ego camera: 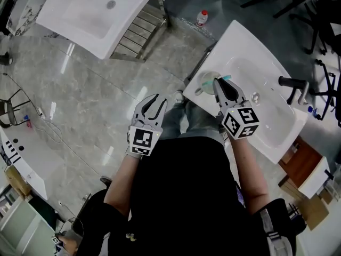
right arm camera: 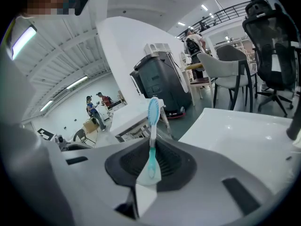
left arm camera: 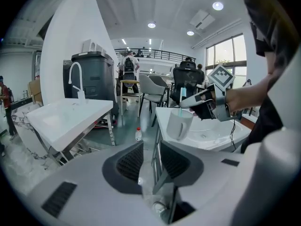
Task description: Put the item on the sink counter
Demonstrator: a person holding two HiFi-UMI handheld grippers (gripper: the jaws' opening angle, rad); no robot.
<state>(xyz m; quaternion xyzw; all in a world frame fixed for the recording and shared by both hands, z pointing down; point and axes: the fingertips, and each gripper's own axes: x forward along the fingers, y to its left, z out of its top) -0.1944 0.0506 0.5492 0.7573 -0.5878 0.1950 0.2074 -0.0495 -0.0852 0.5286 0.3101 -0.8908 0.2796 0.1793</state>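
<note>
A white mug [ego camera: 205, 82] stands on the near left corner of the white sink counter [ego camera: 277, 137]. My right gripper [ego camera: 222, 87] hovers just beside and above it, shut on a teal-and-white toothbrush [right arm camera: 152, 140]. The brush sticks out past the jaws, bristle head [right arm camera: 153, 108] foremost. In the left gripper view the toothbrush [left arm camera: 180, 111] dips to the rim of the mug [left arm camera: 178, 124] under the right gripper [left arm camera: 197, 102]. My left gripper [ego camera: 154, 101] hangs over the floor left of the sink, open, with nothing between its pads [left arm camera: 167, 159].
A black faucet [ego camera: 292, 83] stands at the sink's far side, and the basin has a drain [ego camera: 255, 96]. A second white sink [ego camera: 96, 15] on a metal frame sits at the upper left. A small bottle [ego camera: 201, 18] stands on the tiled floor. Office chairs stand behind.
</note>
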